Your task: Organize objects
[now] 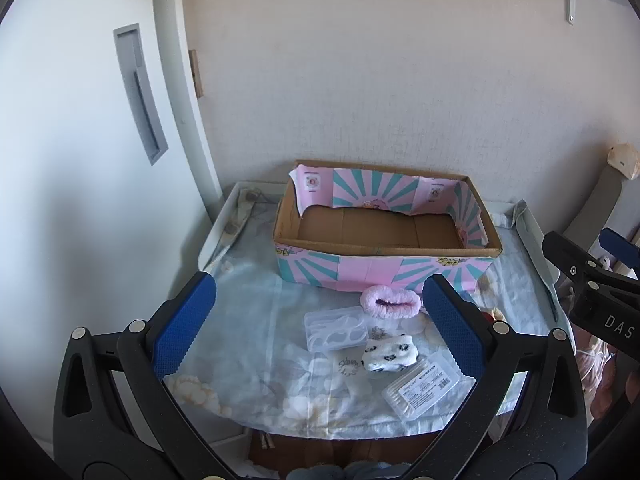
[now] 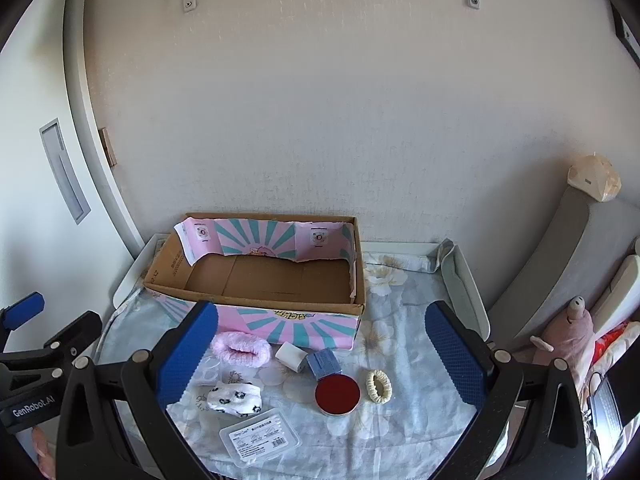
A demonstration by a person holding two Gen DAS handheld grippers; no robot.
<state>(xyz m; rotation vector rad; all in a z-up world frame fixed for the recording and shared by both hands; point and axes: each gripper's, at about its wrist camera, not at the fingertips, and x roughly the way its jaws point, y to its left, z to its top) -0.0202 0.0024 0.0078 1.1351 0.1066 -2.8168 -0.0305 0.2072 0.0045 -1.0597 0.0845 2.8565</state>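
Lettering "GenRobot.AI" marks the left tool at lower left; both tools, right tool included, hover agape and empty over the counter.

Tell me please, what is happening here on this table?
A person holds two grippers above a cloth-covered table. Both the left gripper and the right gripper are open and hold nothing. The cardboard box looks empty. In front of it lie a pink scrunchie, a patterned sock, a red round tin, a cream scrunchie and a clear plastic case, none packed yet.
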